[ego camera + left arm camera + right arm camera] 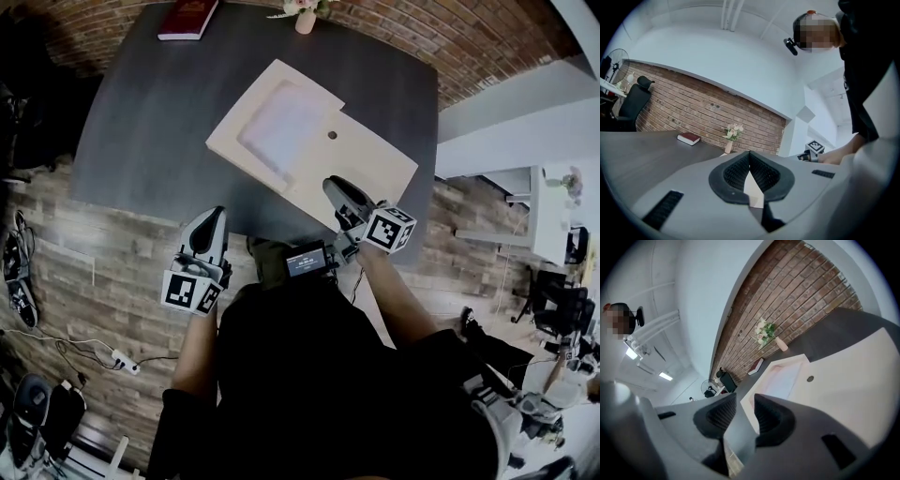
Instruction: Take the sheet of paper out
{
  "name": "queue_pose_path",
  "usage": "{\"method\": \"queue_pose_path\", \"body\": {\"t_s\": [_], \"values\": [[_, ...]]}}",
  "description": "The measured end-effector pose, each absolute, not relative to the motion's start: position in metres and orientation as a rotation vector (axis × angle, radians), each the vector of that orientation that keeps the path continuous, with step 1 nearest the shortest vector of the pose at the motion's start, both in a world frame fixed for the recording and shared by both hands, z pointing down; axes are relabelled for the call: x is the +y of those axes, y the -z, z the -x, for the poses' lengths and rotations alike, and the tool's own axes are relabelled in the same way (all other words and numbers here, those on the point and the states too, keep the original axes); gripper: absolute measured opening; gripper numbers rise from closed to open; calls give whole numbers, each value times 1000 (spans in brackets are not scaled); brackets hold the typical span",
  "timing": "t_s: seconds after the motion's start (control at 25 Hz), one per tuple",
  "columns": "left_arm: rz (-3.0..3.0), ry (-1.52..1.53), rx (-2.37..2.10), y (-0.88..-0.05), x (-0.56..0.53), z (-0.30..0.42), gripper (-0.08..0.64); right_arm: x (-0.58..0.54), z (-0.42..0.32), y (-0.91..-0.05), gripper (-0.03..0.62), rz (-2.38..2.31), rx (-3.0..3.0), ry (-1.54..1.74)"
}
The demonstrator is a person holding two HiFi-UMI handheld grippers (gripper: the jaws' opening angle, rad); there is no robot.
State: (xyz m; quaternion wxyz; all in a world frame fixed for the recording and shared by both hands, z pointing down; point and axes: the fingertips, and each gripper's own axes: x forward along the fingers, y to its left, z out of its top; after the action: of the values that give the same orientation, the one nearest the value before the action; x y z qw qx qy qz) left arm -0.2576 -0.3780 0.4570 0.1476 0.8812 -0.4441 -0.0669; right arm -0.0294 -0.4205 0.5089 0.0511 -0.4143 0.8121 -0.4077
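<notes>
A cream folder [366, 159] lies flat on the dark table [141, 131], with a round snap [332, 135] near its middle. A pale sheet of paper [281, 127] shows inside its far-left half. My right gripper [336, 187] hovers over the folder's near edge, jaws a little apart and holding nothing. In the right gripper view the folder [848, 380] and the paper [780, 378] lie just beyond the right gripper [745, 401]. My left gripper [212, 225] hangs at the table's front edge, left of the folder, with nothing in it. The left gripper [750, 154] has its tips together.
A red book [187, 17] and a small vase of flowers [305, 17] stand at the table's far edge. A brick wall runs behind them. An office chair [633, 103] is off to the left. Cables and a power strip [122, 359] lie on the wooden floor.
</notes>
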Motion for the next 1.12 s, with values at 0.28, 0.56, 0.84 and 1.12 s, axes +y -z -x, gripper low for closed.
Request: {"method": "queue_pose_path", "body": {"t_s": [0.28, 0.56, 0.84, 1.12], "values": [[-2527, 85, -1233, -472, -430, 263, -5, -500, 14, -539, 123, 1342, 2333, 1394], [-2515, 9, -1136, -490, -482, 236, -5, -559, -13, -582, 123, 1465, 2250, 1542], [-2501, -19, -1061, -505, -515, 213, -5, -599, -24, -626, 123, 1553, 2321, 1654], [-2472, -41, -1035, -516, -536, 207, -5, -622, -20, -646, 124, 1599, 2427, 1707]]}}
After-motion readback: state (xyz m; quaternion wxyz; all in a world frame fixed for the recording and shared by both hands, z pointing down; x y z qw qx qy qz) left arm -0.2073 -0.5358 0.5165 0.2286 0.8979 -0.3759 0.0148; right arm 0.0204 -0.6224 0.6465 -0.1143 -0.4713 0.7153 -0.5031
